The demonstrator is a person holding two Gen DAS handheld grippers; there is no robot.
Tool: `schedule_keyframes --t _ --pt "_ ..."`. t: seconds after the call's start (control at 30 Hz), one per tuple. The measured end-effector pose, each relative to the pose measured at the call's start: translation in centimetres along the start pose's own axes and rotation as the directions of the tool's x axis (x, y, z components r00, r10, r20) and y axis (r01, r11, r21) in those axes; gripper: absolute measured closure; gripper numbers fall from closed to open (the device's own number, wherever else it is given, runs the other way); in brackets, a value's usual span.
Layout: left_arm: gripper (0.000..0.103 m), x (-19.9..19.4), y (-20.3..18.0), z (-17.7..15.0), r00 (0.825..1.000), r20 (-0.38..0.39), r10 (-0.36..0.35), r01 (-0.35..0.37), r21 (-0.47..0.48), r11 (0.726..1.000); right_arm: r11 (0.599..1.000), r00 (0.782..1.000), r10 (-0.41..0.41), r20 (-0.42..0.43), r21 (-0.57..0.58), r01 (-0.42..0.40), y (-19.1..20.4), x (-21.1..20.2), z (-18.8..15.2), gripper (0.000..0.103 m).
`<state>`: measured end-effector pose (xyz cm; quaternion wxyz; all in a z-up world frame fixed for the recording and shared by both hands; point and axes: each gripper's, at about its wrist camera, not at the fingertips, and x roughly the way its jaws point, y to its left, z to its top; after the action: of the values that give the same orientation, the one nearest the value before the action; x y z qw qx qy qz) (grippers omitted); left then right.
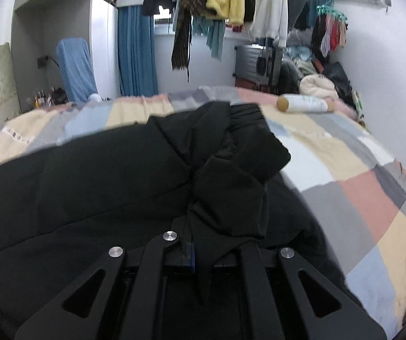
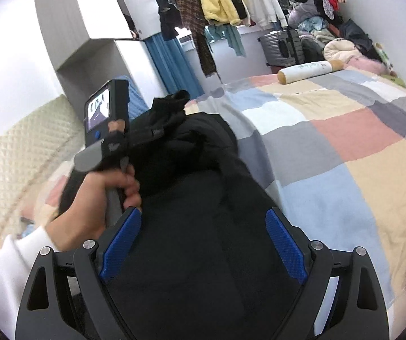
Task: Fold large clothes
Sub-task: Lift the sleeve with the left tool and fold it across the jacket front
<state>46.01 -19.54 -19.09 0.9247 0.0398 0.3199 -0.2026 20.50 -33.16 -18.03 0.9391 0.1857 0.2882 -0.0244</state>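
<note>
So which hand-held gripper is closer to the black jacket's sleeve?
Left. The left hand-held gripper is shut on the black jacket's sleeve; the right hand-held gripper is open over the jacket's body, nearer the camera.

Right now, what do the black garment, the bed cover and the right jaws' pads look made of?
Black garment: matte, puffy woven fabric, probably a padded synthetic coat; soft folds, no sheen. Bed cover: soft cloth in pastel printed blocks, likely cotton; it wrinkles finely. Pads of the right gripper: blue, grid-textured, rubber or plastic; the look leaves that open.
</note>
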Motion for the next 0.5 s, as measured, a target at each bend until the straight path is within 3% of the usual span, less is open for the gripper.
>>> schedule_keyframes --t 0.23,0.33,0.4,0.47,0.5 --pt "0.098 -0.7 -0.2 0.1 1.000 -0.018 -0.015 0.015 -0.009 1.000 1.000 1.000 0.010 -0.010 0.022 -0.009 -0.7 1.1 0.2 0.013" --pt "0.091 -1.7 -0.1 0.2 0.999 -0.015 -0.031 0.031 -0.021 0.999 0.999 1.000 0.023 -0.008 0.028 -0.023 -0.7 0.8 0.2 0.013" --pt "0.073 -2.4 0.2 0.2 0.999 -0.034 -0.038 0.037 -0.034 0.999 0.999 0.999 0.034 0.003 0.026 -0.034 -0.7 0.4 0.2 0.013" --pt "0.035 -3.3 0.4 0.0 0.999 -0.038 -0.021 0.019 -0.041 0.999 0.999 0.999 0.034 0.006 0.021 -0.035 -0.5 0.2 0.3 0.013" --pt "0.029 -4.0 0.6 -0.2 1.000 -0.023 -0.015 0.014 -0.042 0.999 0.999 0.999 0.036 0.008 0.021 -0.036 -0.4 0.1 0.3 0.013"
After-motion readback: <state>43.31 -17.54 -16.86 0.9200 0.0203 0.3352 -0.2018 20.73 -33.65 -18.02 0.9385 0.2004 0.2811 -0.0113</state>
